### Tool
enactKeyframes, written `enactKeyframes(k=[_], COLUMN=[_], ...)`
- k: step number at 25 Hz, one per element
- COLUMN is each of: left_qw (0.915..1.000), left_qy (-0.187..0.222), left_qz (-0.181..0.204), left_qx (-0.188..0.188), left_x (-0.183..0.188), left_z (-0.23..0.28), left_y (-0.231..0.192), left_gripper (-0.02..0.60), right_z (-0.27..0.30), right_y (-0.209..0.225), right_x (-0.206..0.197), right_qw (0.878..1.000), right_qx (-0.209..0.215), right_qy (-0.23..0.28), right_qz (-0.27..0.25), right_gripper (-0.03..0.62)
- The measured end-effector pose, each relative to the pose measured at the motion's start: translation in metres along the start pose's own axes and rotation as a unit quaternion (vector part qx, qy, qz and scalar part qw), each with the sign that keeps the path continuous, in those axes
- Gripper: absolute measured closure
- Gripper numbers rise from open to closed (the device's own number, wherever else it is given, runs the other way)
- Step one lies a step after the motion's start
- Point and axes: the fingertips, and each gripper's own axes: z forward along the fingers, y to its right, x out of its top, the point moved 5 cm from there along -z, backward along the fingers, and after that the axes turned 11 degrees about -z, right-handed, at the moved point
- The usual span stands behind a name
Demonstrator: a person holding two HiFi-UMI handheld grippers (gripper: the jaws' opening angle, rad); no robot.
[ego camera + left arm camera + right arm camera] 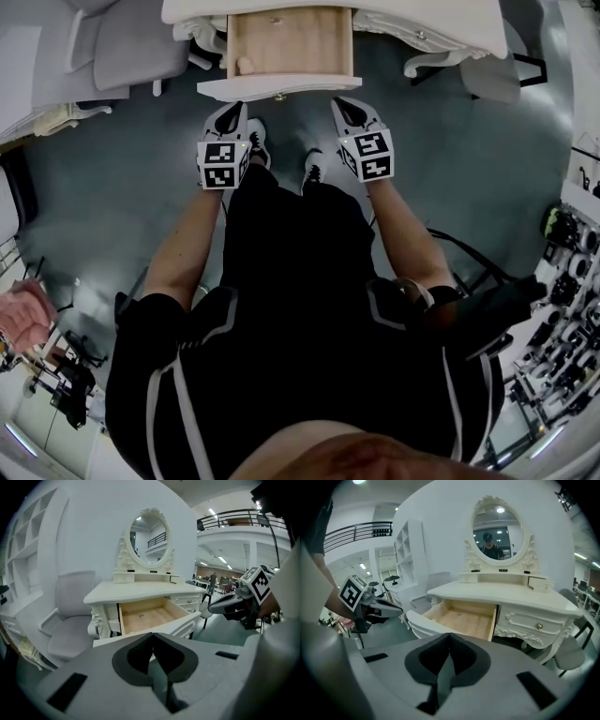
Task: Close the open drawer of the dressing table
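Drawer (281, 42) sits pulled out of the dressing table (422, 23) dead ahead of you, front panel running left-right just past both tips; left gripper (234, 112) and right gripper (345, 105) about equally near, both pinched closed on nothing.

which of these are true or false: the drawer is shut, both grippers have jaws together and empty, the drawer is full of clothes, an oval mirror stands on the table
1. The drawer of the dressing table is shut. False: it stands pulled out.
2. The left gripper and right gripper have their jaws together, holding nothing. True.
3. The drawer is full of clothes. False: its bare wooden bottom shows.
4. An oval mirror stands on the dressing table. True.
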Motion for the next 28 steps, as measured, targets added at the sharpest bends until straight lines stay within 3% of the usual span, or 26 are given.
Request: enactKeyframes(k=[7,12,28], left_qw=[0.9984,0.9964,0.9936], left_qy=[-0.057,-0.084,-0.109], left_qz=[-0.007,0.01,0.012], left_qx=[0.001,-0.008,-0.028], left_x=[-0.031,-0.039,-0.026], left_z=[0.033,0.049,0.082], left_y=[-0.017,-0.022,-0.041], left_gripper=[0.577,0.577,0.577], right_z=[0.037,0.058,0.108], right_y=[0.002,0.007,0.02], right_x=[-0.041,-0.06,-0.052], right_qw=[0.998,0.993,0.987], right_qx=[-0.014,-0.028,-0.041], right_qy=[-0.058,-0.095,-0.124], right_qz=[0.028,0.062,0.097], right_gripper=[0.589,0.589,0.589])
